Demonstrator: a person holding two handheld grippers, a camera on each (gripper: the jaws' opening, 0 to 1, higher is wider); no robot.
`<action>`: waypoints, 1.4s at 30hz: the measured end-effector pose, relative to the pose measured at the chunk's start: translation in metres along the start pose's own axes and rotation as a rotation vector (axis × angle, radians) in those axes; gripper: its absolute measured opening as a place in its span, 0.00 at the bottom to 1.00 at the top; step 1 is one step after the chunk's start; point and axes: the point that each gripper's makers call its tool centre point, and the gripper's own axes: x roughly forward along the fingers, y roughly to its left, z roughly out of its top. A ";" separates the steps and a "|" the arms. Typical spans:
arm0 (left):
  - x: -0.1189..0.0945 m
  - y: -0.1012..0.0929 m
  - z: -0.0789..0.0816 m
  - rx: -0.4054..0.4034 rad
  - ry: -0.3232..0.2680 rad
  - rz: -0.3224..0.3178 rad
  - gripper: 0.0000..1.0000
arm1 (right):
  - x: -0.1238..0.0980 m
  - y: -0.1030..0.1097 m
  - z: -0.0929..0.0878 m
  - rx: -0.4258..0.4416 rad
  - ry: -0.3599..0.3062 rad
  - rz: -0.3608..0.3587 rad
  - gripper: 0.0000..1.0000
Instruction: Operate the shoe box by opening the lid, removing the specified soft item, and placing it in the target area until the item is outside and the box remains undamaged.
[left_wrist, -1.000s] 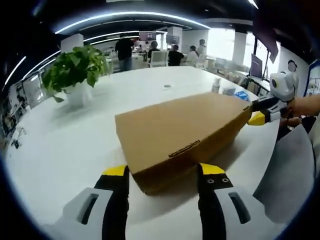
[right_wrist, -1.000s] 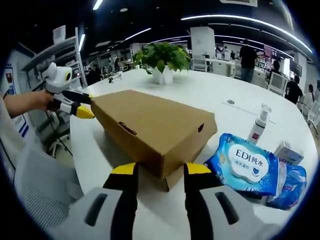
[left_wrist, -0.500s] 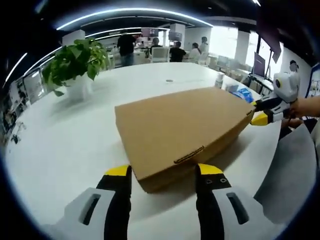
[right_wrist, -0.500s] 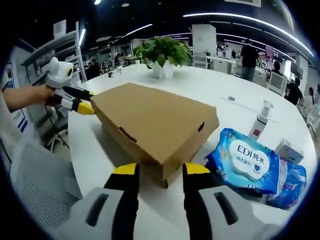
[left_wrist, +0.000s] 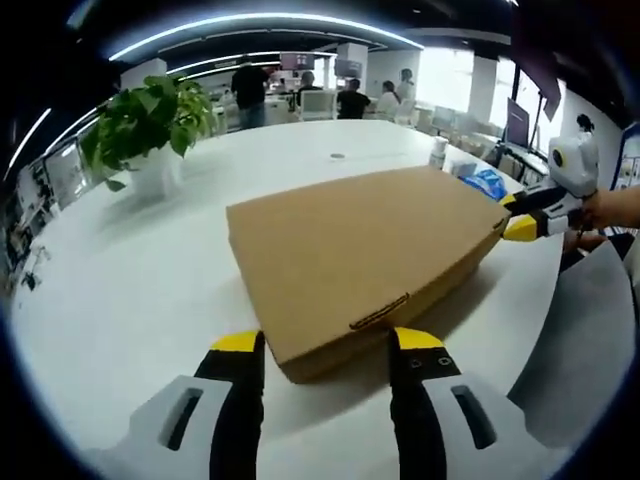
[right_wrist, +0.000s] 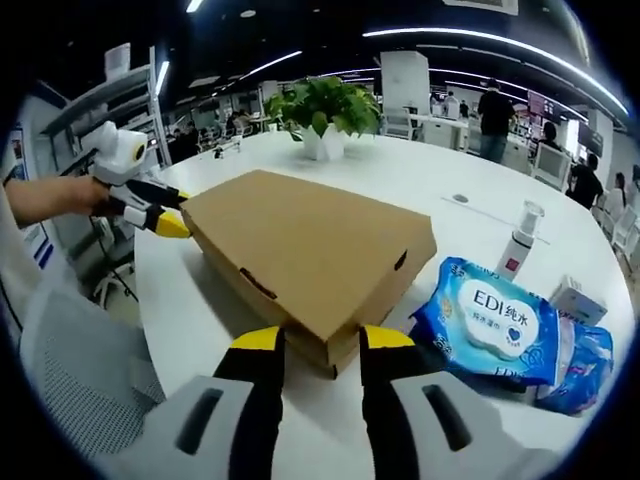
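A closed brown cardboard shoe box (left_wrist: 355, 250) lies flat on the white table (left_wrist: 130, 270). In the left gripper view, my left gripper (left_wrist: 327, 345) is open, its yellow-tipped jaws on either side of the box's near corner. My right gripper (left_wrist: 522, 215) reaches the far end of the box from the right, held by a hand. In the right gripper view, the box (right_wrist: 310, 245) runs away from my right gripper (right_wrist: 323, 340), whose jaws stand open around its near corner. The left gripper (right_wrist: 165, 218) meets the box's far left corner. The box's contents are hidden.
A potted green plant (right_wrist: 325, 115) stands at the far side of the table. A blue pack of wet wipes (right_wrist: 490, 320), a spray bottle (right_wrist: 518, 250) and a small white carton (right_wrist: 578, 300) lie right of the box. Grey cloth (left_wrist: 580, 340) lies by the table edge. People stand far behind.
The right gripper has edged closer to the box's corner and its jaws have narrowed slightly. The left gripper's view has barely shifted. The box stays closed.
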 end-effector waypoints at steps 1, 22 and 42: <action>0.001 0.000 -0.001 0.003 0.005 0.002 0.48 | 0.001 0.000 -0.001 0.001 0.003 0.000 0.27; 0.027 0.014 0.014 0.018 0.030 -0.007 0.48 | 0.018 -0.022 0.011 0.039 -0.006 -0.005 0.26; 0.058 0.031 0.042 0.028 0.034 -0.017 0.48 | 0.039 -0.055 0.030 0.042 0.000 -0.022 0.27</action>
